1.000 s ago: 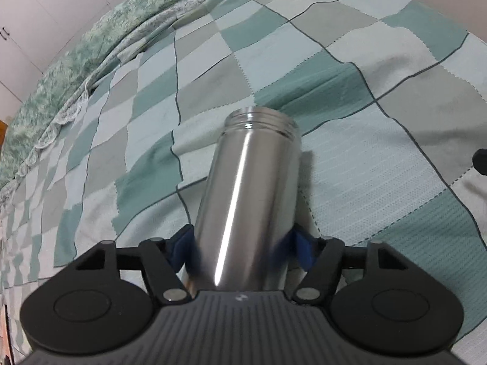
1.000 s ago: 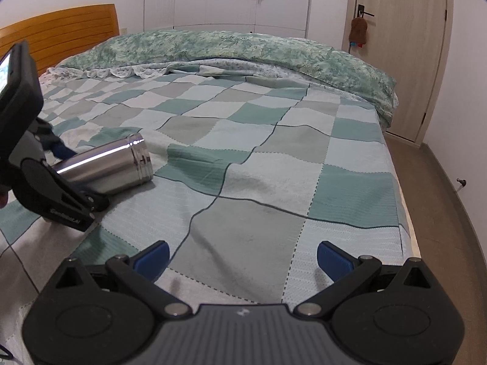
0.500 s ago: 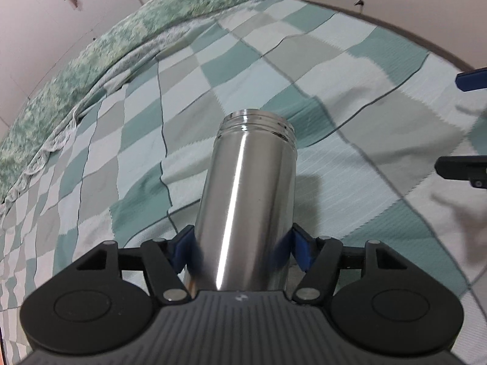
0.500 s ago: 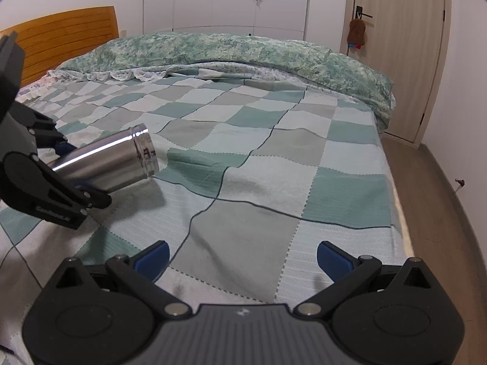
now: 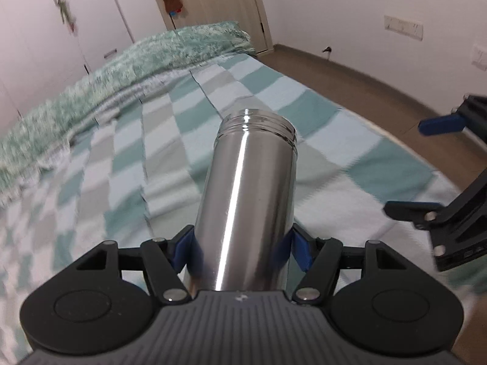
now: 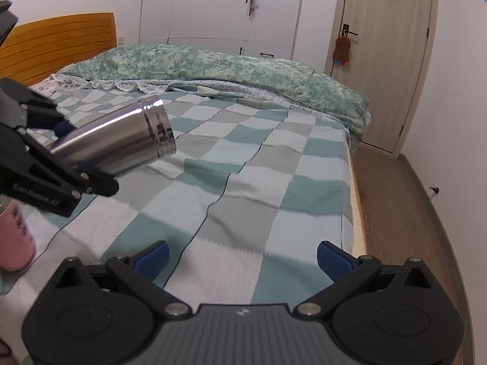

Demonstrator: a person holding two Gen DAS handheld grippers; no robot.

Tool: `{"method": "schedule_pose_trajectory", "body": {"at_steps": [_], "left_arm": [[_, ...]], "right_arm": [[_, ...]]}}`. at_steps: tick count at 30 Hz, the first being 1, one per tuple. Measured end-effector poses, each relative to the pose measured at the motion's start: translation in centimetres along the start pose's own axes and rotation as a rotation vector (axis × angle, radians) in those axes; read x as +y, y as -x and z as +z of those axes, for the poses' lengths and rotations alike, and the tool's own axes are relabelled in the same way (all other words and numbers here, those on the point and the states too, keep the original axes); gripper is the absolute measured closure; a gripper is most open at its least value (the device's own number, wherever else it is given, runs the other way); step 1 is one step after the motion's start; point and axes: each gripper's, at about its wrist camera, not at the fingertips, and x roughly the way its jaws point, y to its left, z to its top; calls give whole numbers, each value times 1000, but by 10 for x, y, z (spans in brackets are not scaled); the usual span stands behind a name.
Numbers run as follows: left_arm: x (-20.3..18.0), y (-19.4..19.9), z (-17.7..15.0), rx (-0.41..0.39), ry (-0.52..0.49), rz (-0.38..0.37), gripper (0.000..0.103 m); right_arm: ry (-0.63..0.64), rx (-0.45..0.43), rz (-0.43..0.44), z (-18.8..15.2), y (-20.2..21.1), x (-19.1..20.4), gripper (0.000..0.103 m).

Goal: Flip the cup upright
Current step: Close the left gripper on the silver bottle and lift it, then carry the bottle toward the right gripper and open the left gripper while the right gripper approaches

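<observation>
My left gripper (image 5: 240, 248) is shut on a steel cup (image 5: 246, 200), its blue pads pressed against both sides near the base. The cup's threaded open mouth points away from the camera. In the right wrist view the cup (image 6: 118, 143) hangs in the air above the bed, tilted with its mouth raised toward the right, held by the left gripper (image 6: 61, 140). My right gripper (image 6: 242, 257) is open and empty, low over the near part of the bed. It shows at the right edge of the left wrist view (image 5: 438, 167).
A checked green, grey and white blanket (image 6: 274, 182) covers the bed, with a floral duvet (image 6: 213, 64) bunched at the far end. A pink cup (image 6: 13, 237) stands at the left. Wooden floor (image 6: 401, 213) and a door (image 6: 386, 54) lie to the right.
My left gripper has lifted the steel cup off the blanket and tilted its mouth upward. The right gripper has stayed open and shifted slightly, bringing the pink cup into view.
</observation>
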Motion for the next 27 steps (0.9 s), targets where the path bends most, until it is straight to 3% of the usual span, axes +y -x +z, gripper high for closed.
{"method": "schedule_pose_trajectory", "body": {"at_steps": [8, 20, 23, 24, 27], "left_arm": [[-37, 16, -65, 64, 223, -157, 37], [-39, 11, -127, 108, 555, -165, 39], [-44, 16, -133, 104, 537, -162, 39], [-45, 20, -134, 95, 512, -145, 37], [-47, 36, -134, 60, 423, -95, 10]], "right_arm": [[-18, 72, -40, -51, 48, 14, 0], [-45, 125, -50, -99, 81, 36, 0], [-45, 136, -50, -101, 83, 39, 0], [-44, 138, -50, -102, 84, 41, 0], [-44, 137, -49, -102, 90, 45, 0]]}}
